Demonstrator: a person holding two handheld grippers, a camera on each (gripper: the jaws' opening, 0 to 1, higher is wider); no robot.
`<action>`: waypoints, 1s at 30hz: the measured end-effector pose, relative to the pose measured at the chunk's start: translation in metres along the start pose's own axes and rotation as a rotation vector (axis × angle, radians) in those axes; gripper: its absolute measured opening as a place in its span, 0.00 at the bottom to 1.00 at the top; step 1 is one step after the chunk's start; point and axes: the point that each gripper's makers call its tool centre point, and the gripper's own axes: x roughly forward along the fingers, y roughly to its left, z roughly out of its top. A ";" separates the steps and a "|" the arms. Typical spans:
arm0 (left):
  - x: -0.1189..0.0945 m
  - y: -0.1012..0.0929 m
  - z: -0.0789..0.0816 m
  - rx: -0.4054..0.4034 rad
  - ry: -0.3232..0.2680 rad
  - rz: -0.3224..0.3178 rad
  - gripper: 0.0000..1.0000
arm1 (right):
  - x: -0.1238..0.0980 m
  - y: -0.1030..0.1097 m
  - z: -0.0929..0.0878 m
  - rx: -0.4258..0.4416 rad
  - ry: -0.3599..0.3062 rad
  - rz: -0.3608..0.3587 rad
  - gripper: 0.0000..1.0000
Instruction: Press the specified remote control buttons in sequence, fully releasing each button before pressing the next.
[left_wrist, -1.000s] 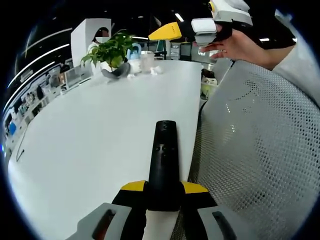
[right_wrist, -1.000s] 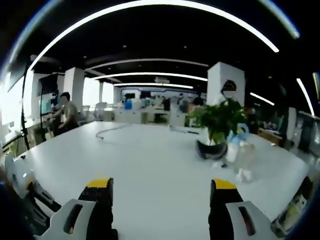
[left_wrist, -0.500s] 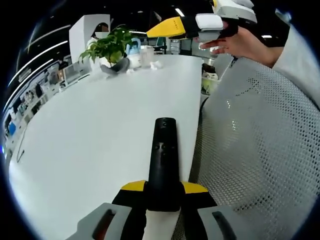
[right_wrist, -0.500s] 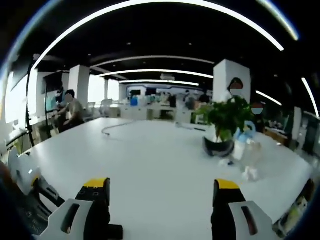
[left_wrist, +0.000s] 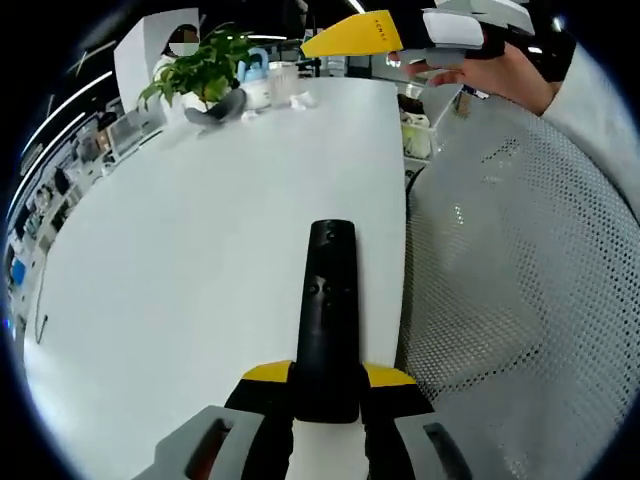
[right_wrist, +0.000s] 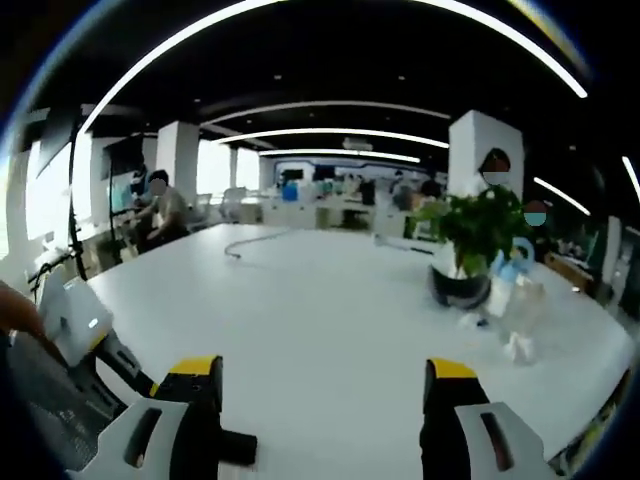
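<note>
Big open office with curved ceiling lights, and a long white table (left_wrist: 190, 230) is stretching out ahead of both grippers. The left gripper (left_wrist: 325, 385) is clamping the near end of a black remote control (left_wrist: 327, 310), which is pointing straight forward over the table's edge; its buttons are too small to read. A white mesh chair back (left_wrist: 520, 290) is sitting just right of it. Further up, the right gripper (right_wrist: 320, 395) is hanging in a hand (left_wrist: 500, 70), jaws standing apart around nothing. A potted plant (right_wrist: 475, 235) is sitting far ahead.
</note>
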 end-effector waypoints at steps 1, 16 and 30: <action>0.000 0.002 -0.001 -0.012 0.011 0.002 0.24 | 0.000 -0.002 0.001 0.017 -0.006 0.006 0.82; -0.003 0.029 -0.007 -0.041 0.102 0.028 0.24 | 0.004 0.026 0.002 0.090 0.002 0.262 0.82; 0.000 0.074 -0.006 -0.003 0.201 0.009 0.24 | 0.004 0.026 -0.002 0.171 0.021 0.294 0.79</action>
